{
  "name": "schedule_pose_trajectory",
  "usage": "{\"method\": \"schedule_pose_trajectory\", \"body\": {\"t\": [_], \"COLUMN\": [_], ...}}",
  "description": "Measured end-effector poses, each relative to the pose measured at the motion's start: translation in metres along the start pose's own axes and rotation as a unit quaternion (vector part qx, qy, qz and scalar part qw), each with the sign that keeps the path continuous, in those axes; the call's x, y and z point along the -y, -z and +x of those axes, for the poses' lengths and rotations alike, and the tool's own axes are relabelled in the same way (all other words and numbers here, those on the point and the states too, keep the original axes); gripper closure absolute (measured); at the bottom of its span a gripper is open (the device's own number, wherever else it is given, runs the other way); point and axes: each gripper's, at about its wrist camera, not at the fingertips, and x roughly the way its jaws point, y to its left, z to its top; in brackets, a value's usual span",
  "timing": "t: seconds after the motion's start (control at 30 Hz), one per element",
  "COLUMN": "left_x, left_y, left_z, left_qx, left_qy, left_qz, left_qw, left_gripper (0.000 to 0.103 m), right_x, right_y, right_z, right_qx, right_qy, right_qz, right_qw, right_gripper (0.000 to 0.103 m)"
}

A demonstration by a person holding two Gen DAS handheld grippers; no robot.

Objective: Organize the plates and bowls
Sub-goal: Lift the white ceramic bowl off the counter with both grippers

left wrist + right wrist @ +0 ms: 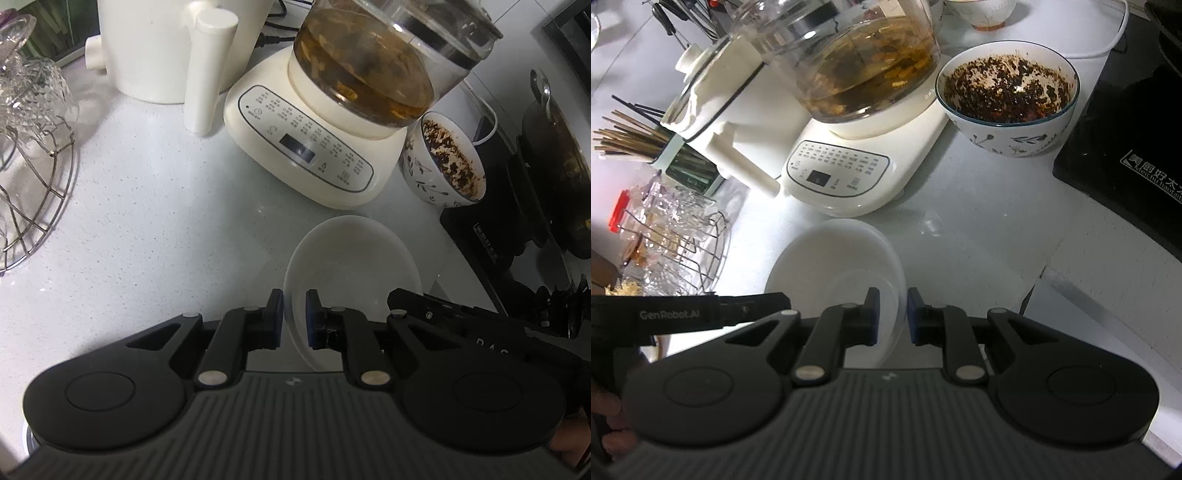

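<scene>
A white shallow bowl [351,258] rests on the pale countertop [147,221] in front of the kettle base. My left gripper [294,317] is shut on the bowl's left rim, which passes thinly between the blue pads. In the right wrist view the same bowl [831,258] lies left of centre. There my right gripper [893,314] is shut on the bowl's right rim, one finger inside the bowl and one outside. The two grippers hold opposite sides. The near edge of the bowl is hidden behind the gripper bodies.
A cream kettle base with a glass pot of brown tea [303,147] stands just behind the bowl. To its right are a patterned bowl with dark residue [1008,96] and a black cooktop [1126,158]. A wire rack of glassware [33,166] sits at the left.
</scene>
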Motion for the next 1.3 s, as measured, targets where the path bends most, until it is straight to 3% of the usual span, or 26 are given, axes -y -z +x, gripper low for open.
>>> {"method": "schedule_pose_trajectory", "body": {"t": [1.3], "left_x": [-0.033], "left_y": [0.046], "left_z": [-0.141], "left_qx": [0.094], "left_qy": [0.003], "left_qz": [-0.038], "left_qw": [0.9948], "left_gripper": [0.088], "right_x": [-0.096], "right_y": [0.015], "right_z": [-0.079], "right_qx": [0.068], "right_qy": [-0.065], "right_qz": [-0.091], "right_qw": [0.991], "right_gripper": [0.085]}}
